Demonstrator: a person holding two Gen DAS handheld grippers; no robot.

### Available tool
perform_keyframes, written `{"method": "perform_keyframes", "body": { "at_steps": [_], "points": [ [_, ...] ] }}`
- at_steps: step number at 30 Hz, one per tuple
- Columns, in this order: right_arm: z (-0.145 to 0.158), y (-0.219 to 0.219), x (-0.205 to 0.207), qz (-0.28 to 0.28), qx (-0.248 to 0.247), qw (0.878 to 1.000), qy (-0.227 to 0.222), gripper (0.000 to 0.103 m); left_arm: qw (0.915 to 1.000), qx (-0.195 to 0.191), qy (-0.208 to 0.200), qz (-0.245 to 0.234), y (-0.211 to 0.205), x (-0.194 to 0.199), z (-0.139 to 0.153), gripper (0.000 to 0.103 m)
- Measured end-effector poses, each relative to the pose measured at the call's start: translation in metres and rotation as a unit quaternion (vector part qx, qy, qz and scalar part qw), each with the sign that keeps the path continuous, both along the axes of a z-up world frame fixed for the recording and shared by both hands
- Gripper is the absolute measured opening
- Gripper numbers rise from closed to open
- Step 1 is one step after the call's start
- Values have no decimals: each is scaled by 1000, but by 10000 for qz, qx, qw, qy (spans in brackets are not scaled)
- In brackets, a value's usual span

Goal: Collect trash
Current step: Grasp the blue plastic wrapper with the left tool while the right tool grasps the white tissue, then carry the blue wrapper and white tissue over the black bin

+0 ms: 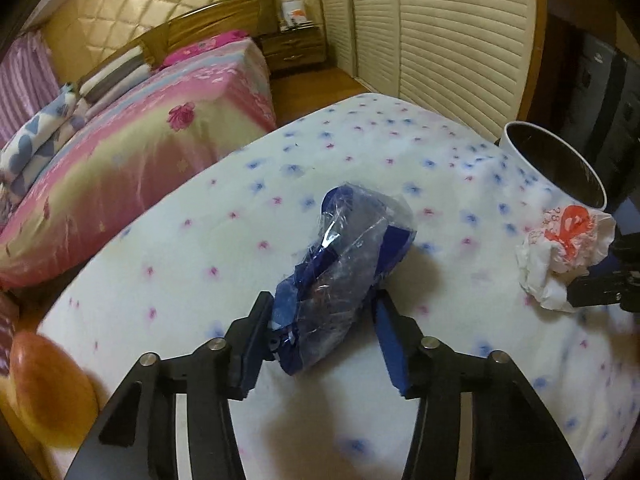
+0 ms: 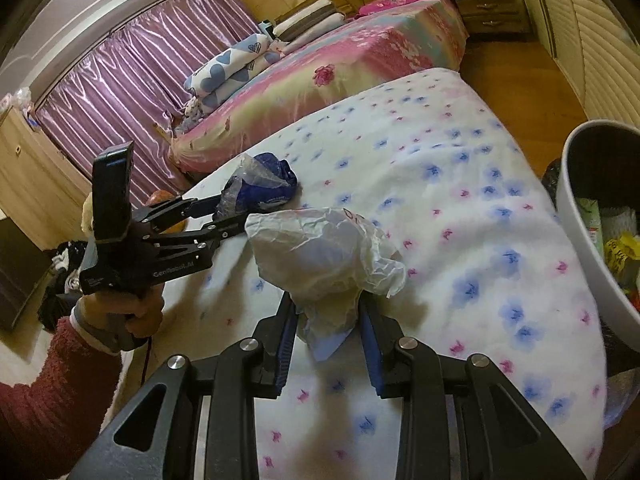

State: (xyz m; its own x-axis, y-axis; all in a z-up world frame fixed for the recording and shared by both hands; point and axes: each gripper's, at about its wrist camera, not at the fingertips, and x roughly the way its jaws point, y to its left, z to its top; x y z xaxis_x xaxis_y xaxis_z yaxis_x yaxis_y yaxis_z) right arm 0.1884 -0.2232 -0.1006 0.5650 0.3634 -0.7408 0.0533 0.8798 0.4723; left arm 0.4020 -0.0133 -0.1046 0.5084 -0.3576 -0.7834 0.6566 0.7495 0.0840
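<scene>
My left gripper (image 1: pixel 322 308) is shut on a crumpled blue and clear plastic wrapper (image 1: pixel 344 264) and holds it just above the flowered white sheet (image 1: pixel 180 264). The wrapper also shows in the right wrist view (image 2: pixel 260 186), with the left gripper (image 2: pixel 230 216) on it. My right gripper (image 2: pixel 326 312) is shut on a crumpled white plastic bag (image 2: pixel 320 252) with red print. The bag also shows at the right of the left wrist view (image 1: pixel 560 256). A white trash bin (image 2: pixel 580 232) with trash inside stands at the bed's right edge; it also shows in the left wrist view (image 1: pixel 556 164).
A second bed with a pink flowered cover (image 1: pixel 140 152) lies beyond. A nightstand (image 1: pixel 294 46) and slatted wardrobe doors (image 1: pixel 440 40) stand at the back. Purple curtains (image 2: pixel 140 92) hang at the left. An orange round object (image 1: pixel 48 384) sits at the bed's near left edge.
</scene>
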Motion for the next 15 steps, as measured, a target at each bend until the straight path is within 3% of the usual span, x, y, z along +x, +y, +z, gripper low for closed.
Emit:
{"method": "perform_keyframes", "body": {
  "at_steps": [6,10,15],
  "points": [
    [7,-22,-15,-104,42,9999,-70,30,9967,-249,239,737,-9,-42,6,46],
    [9,-34,-25,-122,46,9999,-103,30,9881,-635,416,1339,-12,-74,12,45],
    [12,-46,-36,-77,-16,9999,-101,30,9796,-802,404,1797,-17,-116,17,45]
  ]
}}
